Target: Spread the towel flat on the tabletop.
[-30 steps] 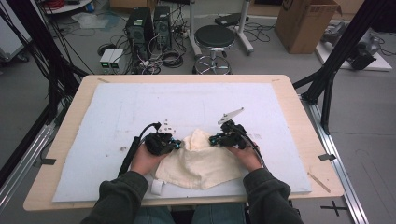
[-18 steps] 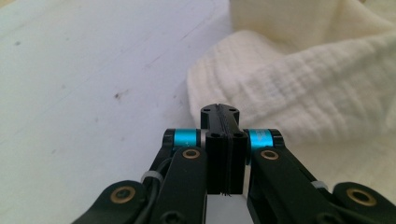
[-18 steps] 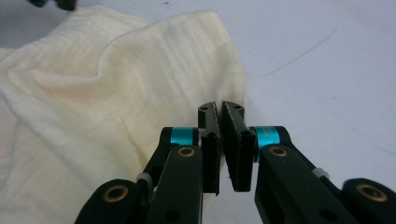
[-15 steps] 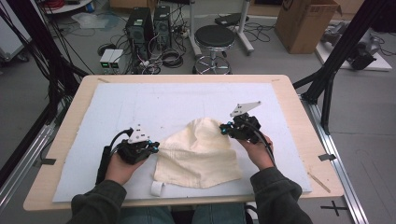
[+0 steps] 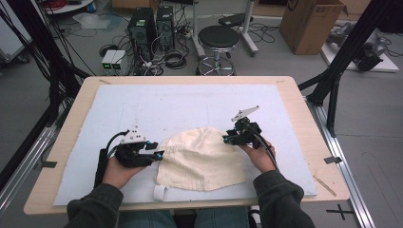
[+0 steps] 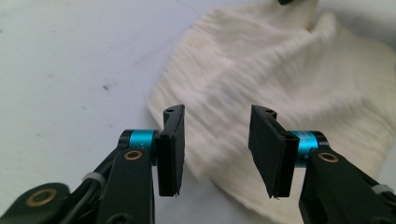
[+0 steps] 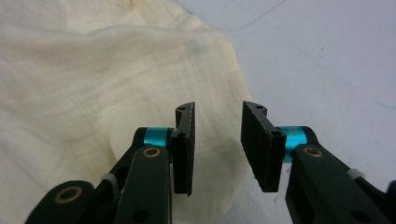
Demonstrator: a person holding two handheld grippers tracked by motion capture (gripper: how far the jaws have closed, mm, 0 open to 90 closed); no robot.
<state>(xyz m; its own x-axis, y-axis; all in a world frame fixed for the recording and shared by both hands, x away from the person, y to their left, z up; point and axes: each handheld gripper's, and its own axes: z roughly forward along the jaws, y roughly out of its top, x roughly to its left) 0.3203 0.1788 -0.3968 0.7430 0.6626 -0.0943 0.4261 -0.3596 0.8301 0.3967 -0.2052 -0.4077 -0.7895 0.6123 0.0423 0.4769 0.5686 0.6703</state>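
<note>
A cream knitted cloth (image 5: 199, 159) lies spread on the white mat (image 5: 180, 104), near the front of the table. My left gripper (image 5: 159, 154) sits just off the cloth's left edge and points right at it. Its jaws have just been opening and stand open, nothing pinched; in the left gripper view (image 6: 217, 112) the cloth (image 6: 299, 79) lies beyond and under them. My right gripper (image 5: 227, 139) hovers at the cloth's upper right edge. Its jaws have also just been opening and are open (image 7: 217, 107), with the cloth (image 7: 93, 79) below them, unpinched.
The mat covers most of the wooden table (image 5: 304, 109). A white tab (image 5: 161, 192) sticks out at the cloth's front left corner. Beyond the table stand a black stool (image 5: 217, 38), computer towers (image 5: 152, 23) and a cardboard box (image 5: 311, 23).
The grippers, earlier close together on the bunched cloth, have drawn apart to its left and right edges. The cloth now lies flatter and wider. Both pairs of jaws have let go.
</note>
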